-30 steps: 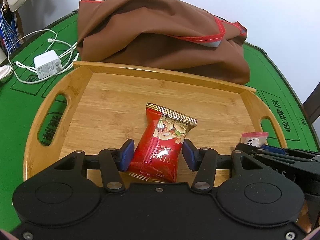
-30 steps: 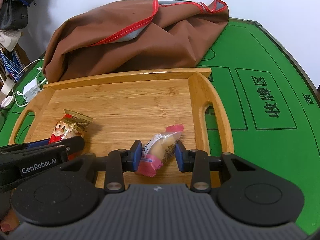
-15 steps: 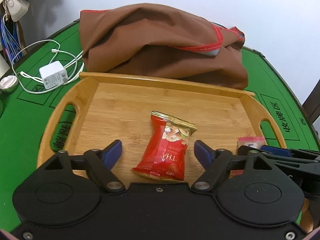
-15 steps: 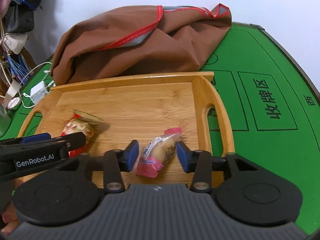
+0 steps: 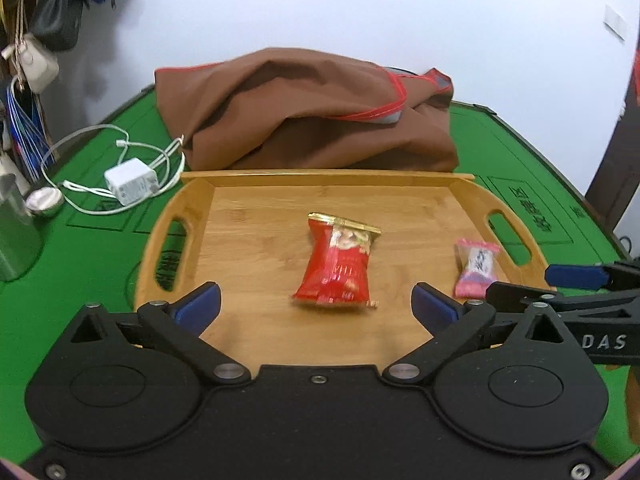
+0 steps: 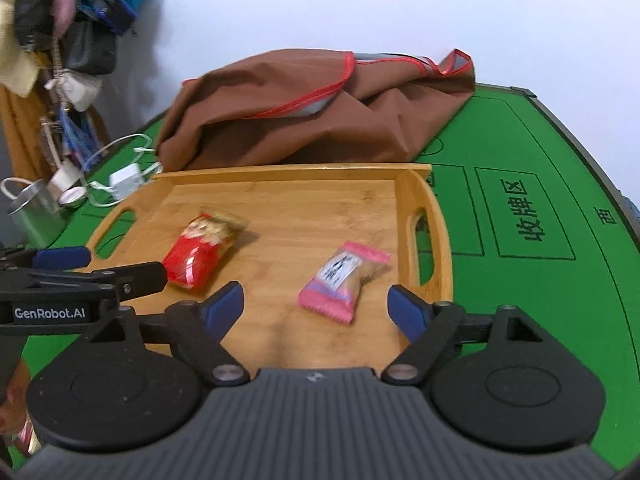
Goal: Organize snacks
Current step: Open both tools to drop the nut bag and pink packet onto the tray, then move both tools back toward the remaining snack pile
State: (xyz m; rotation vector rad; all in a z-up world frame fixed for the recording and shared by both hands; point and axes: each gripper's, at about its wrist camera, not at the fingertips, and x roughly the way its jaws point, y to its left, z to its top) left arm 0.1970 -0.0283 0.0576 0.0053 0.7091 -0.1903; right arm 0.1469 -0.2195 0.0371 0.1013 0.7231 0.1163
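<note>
Snacks look placed: red nut packet [image 5: 336,266] mid-tray, pink candy [image 6: 343,282] near right handle of tray [image 5: 328,178], both lying flat. Left gripper [image 5: 316,306] & right gripper [image 6: 316,307] have just been opening, jaws wide, nothing held. No other snacks in view on worktop [image 6: 520,280]; prob. near done.

The left gripper [image 5: 316,304] is matte black plastic: two round housings with recessed discs, angled link arms on silver pivot pins, blue pads on its jaws, small screws at 6 o'clock along the body. The right gripper [image 6: 316,308] matches it but carries a grey ribbed centre panel. White lettering, "GenRobot.AI" and "DAS", marks the grippers' flanks.
</note>
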